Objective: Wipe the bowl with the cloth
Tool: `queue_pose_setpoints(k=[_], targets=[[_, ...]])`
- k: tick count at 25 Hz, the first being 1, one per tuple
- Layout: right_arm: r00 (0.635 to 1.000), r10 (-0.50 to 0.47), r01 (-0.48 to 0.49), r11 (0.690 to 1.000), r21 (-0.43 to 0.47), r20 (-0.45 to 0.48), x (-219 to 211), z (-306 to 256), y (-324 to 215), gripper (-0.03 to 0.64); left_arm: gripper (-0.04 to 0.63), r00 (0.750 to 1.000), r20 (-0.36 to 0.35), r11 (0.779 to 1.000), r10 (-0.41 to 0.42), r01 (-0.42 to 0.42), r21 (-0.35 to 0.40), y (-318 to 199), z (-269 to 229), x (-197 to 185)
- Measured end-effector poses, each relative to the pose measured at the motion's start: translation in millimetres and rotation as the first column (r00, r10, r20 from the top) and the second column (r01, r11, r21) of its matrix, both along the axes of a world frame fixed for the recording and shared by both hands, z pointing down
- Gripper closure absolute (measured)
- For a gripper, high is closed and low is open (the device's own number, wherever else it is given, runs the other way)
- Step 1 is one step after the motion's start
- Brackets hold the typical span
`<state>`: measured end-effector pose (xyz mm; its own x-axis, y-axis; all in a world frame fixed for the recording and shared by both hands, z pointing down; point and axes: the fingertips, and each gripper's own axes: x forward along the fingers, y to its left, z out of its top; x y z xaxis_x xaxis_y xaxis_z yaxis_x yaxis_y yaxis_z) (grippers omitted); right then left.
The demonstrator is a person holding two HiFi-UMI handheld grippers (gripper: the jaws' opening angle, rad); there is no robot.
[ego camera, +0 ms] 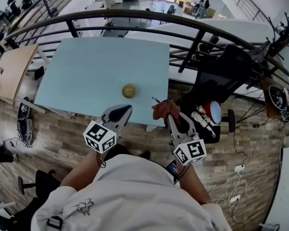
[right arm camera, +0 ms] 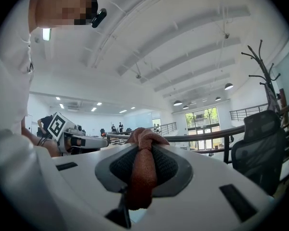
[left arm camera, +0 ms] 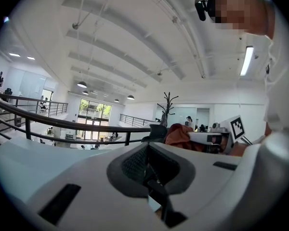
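A small yellowish bowl (ego camera: 129, 91) sits on the pale blue table (ego camera: 86, 71), near its front edge. My left gripper (ego camera: 121, 111) is shut with nothing in it and hovers over the table's front edge, just below the bowl. My right gripper (ego camera: 169, 115) is shut on a rust-brown cloth (ego camera: 164, 109), at the table's front right corner, to the right of the bowl. In the right gripper view the cloth (right arm camera: 143, 170) is bunched between the jaws and sticks out past them. The left gripper view shows the cloth (left arm camera: 179, 134) to its right.
A black railing (ego camera: 135, 18) curves behind the table. A black office chair (ego camera: 221, 76) and a bag with clutter (ego camera: 207, 117) stand on the wooden floor to the right. A wooden desk (ego camera: 12, 69) is at far left. Cables (ego camera: 241, 170) lie on the floor at right.
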<state>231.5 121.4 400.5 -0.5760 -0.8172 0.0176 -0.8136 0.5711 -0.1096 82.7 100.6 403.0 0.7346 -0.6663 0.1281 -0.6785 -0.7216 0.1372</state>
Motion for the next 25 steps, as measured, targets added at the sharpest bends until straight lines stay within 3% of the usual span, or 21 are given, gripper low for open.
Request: queue_pose_setpoints(k=[13, 25], targets=[[1.0, -0.002, 0.001, 0.998, -0.058, -0.016, -30.5, 16.1, -78.6, 0.54, 0.583, 1.0, -0.02, 1.0, 0.0, 0.0, -0.004, -85.1, 1.4, -22.6], [0.996, 0.061, -0.066, 0.996, -0.064, -0.065, -106.5, 10.7, -174.5, 0.54, 0.583, 0.994, -0.025, 0.994, 0.107, -0.107, -0.017, -184.3, 5.5, -84.5]])
